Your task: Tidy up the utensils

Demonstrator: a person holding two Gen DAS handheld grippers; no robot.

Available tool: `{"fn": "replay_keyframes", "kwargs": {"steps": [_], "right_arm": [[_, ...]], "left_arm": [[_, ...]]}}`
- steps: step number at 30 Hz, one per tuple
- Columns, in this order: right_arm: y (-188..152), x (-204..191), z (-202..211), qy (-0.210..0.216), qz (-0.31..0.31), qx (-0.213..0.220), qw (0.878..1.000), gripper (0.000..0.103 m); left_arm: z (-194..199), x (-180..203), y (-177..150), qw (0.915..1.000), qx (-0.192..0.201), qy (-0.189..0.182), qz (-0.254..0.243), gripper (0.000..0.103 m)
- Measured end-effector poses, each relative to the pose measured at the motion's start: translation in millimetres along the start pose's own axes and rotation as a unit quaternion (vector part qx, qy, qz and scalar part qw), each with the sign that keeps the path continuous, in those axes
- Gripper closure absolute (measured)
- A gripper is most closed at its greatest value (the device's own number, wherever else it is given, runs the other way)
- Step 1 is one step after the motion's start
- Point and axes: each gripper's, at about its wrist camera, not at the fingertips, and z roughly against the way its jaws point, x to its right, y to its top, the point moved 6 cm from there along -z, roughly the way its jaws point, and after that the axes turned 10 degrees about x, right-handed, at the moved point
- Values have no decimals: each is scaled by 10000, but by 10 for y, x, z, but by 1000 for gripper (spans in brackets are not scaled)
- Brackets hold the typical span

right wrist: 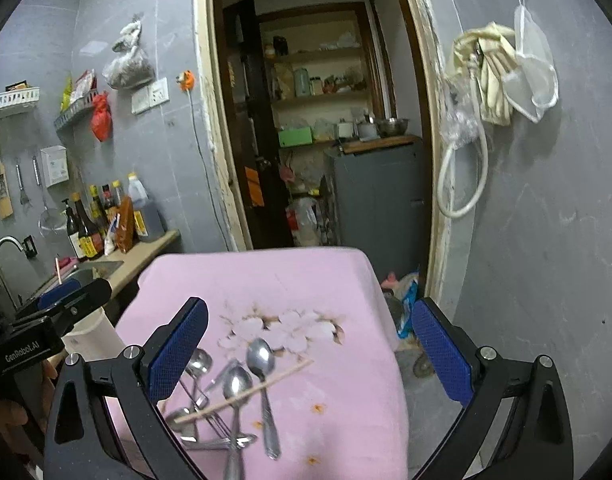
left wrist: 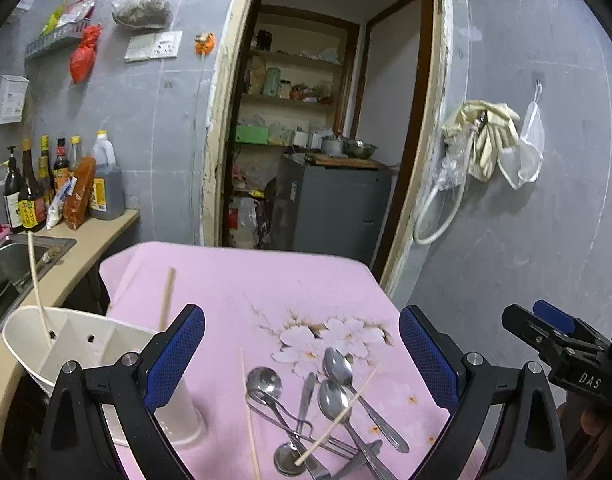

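Both grippers hover above the pink tablecloth [left wrist: 234,280] with jaws spread wide and nothing between the pads. The utensil pile [left wrist: 326,412] lies directly below and ahead of the left gripper [left wrist: 302,344], centred in its gap; for the right gripper [right wrist: 310,340] the same pile [right wrist: 234,400] sits low and toward its left finger, so the left gripper appears the better aligned of the two. Within the pile, the spoon handles run mostly toward the cameras with bowls pointing away, while one chopstick [left wrist: 338,416] lies diagonally across two spoons — it rests on top and would be the first item free to lift. Count, nearest first: at least four metal spoons, overlapping, exact total uncertain at the frame edge; one chopstick across the pile; one chopstick [left wrist: 250,420] flat on the cloth just left of it; one chopstick [left wrist: 167,298] farther back near the holder. The white divided holder [left wrist: 86,344] stands at the left table edge, beside the left finger, with one chopstick [left wrist: 38,284] already standing in its far compartment.
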Motion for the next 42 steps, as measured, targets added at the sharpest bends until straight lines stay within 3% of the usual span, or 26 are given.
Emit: {"fn": "replay_keyframes", "kwargs": {"steps": [8, 13, 24, 28, 36, 42], "right_arm": [[-384, 217, -237, 273, -430, -658, 9965, 4], [-651, 272, -391, 408, -578, -1059, 9919, 28], [-1174, 162, -873, 910, -815, -2009, 9720, 60], [-1339, 80, -1045, 1075, -896, -2333, 9623, 73], [-1573, -89, -1402, 1267, -1059, -2826, 9449, 76], [-1618, -161, -1618, 1171, -1101, -3010, 9400, 75]], "left_arm": [[-191, 157, -262, 9984, -503, -250, -57, 5], [-346, 149, -435, 9964, -809, -208, 135, 15], [-673, 20, -987, 9823, -1691, 543, 602, 37], [-767, -38, -1128, 9753, -1925, 745, 790, 40], [-954, -258, -1367, 9586, -2286, 1029, 1351, 43], [-1033, -312, -1391, 9557, -2301, 1052, 1504, 45]]}}
